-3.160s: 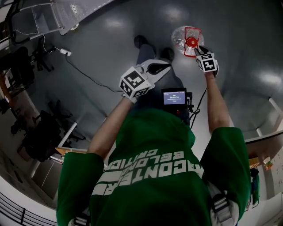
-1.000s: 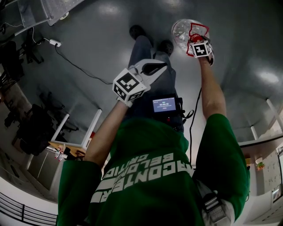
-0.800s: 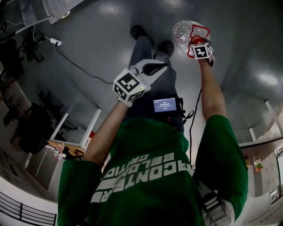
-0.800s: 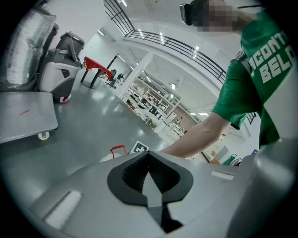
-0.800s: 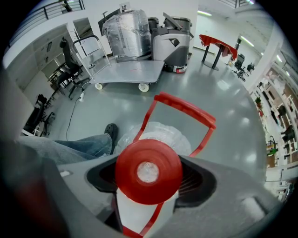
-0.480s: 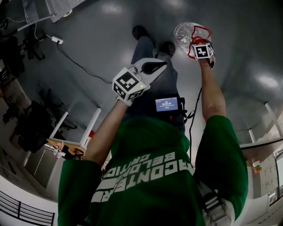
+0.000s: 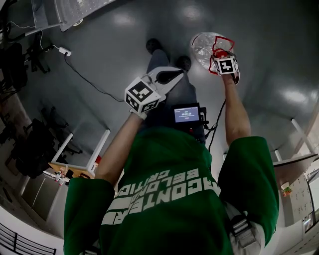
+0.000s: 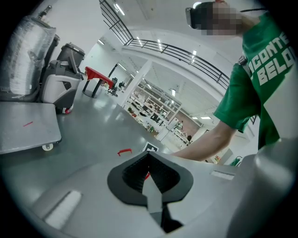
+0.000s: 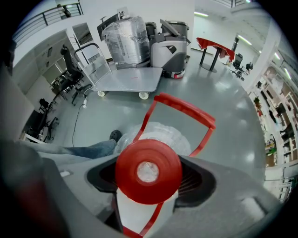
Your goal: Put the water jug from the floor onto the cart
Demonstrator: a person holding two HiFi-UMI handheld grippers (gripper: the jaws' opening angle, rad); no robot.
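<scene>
The water jug (image 7: 203,45) is clear plastic with a red cap (image 9: 148,171) and a red carry handle (image 9: 186,109). My right gripper (image 7: 220,55) is shut on its neck just under the cap, and the jug's body hangs below the jaws. My left gripper (image 7: 167,76) is held in front of the person's legs, shut with nothing in it; its fingertips (image 8: 150,174) meet. The cart (image 9: 125,78) is a grey flat platform with a push bar, standing some way off across the floor; its corner shows in the head view (image 7: 75,10).
A plastic-wrapped load (image 9: 125,38) and a grey floor machine (image 9: 171,44) stand behind the cart. A red table (image 9: 216,46) is at the far right. A cable (image 7: 84,74) trails over the floor at left, near chairs (image 7: 30,149) and a white table frame (image 7: 82,154).
The right gripper has stayed shut on the jug's neck, and jug and gripper have drifted slightly left in the head view. The left gripper has barely moved.
</scene>
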